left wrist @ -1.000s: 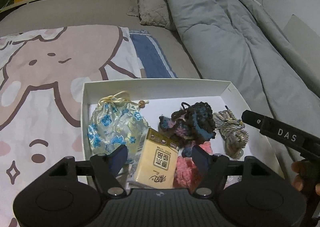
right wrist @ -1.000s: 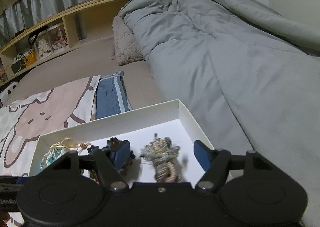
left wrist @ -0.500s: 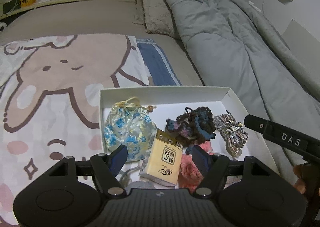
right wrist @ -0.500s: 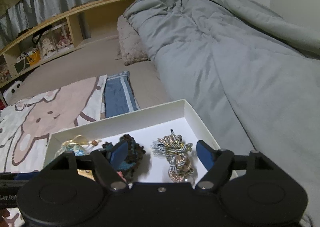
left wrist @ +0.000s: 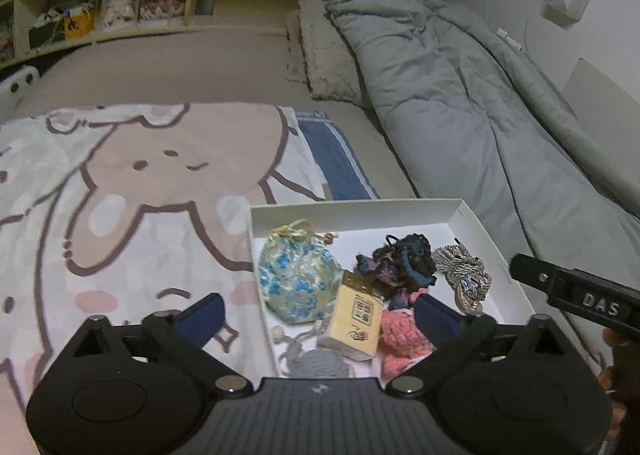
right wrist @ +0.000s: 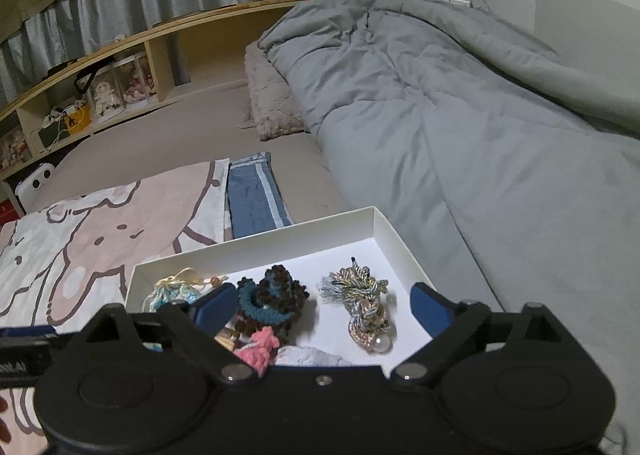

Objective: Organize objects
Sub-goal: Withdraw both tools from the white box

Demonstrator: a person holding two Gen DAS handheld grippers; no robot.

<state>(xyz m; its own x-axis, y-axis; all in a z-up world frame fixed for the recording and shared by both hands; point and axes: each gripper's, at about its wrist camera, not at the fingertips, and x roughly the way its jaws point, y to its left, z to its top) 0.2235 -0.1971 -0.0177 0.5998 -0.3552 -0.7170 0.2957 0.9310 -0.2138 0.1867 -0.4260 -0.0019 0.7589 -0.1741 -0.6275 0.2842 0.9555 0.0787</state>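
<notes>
A white shallow box (left wrist: pixel 352 211) lies on the bed and shows in the right wrist view too (right wrist: pixel 396 235). In it lie a blue floral drawstring pouch (left wrist: pixel 294 281), a yellow tissue pack (left wrist: pixel 356 315), a dark knitted piece (left wrist: pixel 400 263), a pink knitted piece (left wrist: pixel 400 339), a grey knitted piece (left wrist: pixel 320 365) and a braided cord ornament (left wrist: pixel 464 275), which also shows in the right wrist view (right wrist: pixel 364 303). My left gripper (left wrist: pixel 318 317) is open and empty above the box's near left part. My right gripper (right wrist: pixel 320 305) is open and empty above the box's near edge.
The box rests on a cartoon bunny blanket (left wrist: pixel 132 183) beside a folded blue cloth (left wrist: pixel 336 163). A grey duvet (right wrist: pixel 460 103) fills the right side, with a fuzzy pillow (right wrist: pixel 272 103) behind. A wooden shelf headboard (right wrist: pixel 120 67) runs along the back.
Both grippers have drawn back and risen from the box, so more of the bed shows. The left gripper has shifted left. Nothing in the box has moved.
</notes>
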